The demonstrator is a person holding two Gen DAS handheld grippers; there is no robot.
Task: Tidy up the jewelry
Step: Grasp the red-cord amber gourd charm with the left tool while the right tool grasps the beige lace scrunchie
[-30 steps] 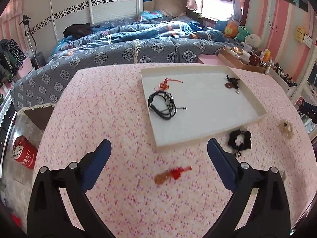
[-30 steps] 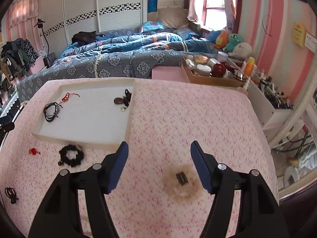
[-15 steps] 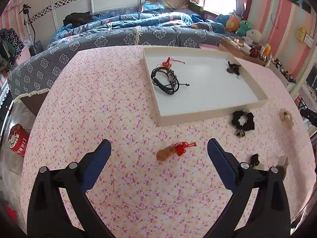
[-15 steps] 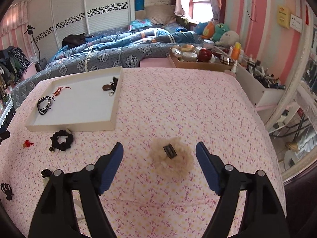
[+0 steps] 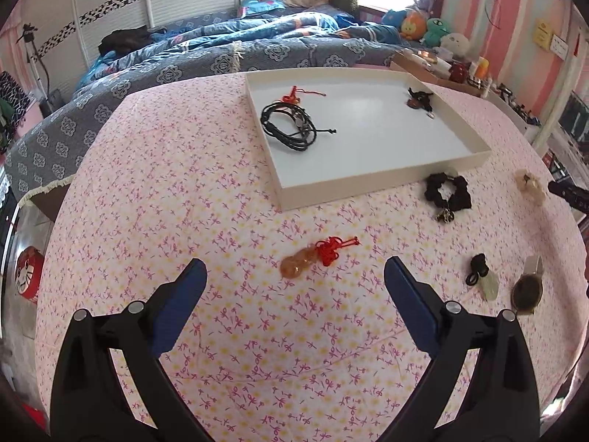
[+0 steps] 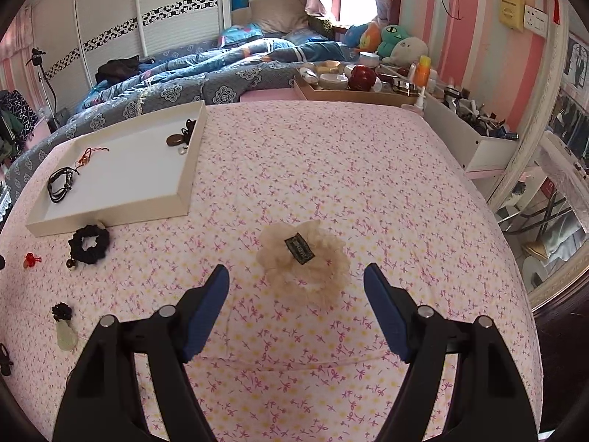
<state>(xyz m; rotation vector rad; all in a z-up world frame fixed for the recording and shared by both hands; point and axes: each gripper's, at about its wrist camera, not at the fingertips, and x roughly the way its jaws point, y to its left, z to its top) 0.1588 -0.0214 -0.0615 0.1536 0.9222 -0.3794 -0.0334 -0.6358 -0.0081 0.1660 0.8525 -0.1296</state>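
1. My left gripper (image 5: 294,276): jaws apart, empty; amber gourd charm (image 5: 299,262) lies just ahead between them. Hard, slick; I'd pinch its red knot (image 5: 331,250).
2. My right gripper (image 6: 296,281): jaws apart; beige scrunchie (image 6: 303,258) just ahead. Soft, light; grip anywhere on the ruffle.
3. White tray (image 6: 110,213): ahead, left.

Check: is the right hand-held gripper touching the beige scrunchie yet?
Apart. The right wrist view shows the right hand-held gripper open, with tablecloth visible between both fingertips and the beige scrunchie.
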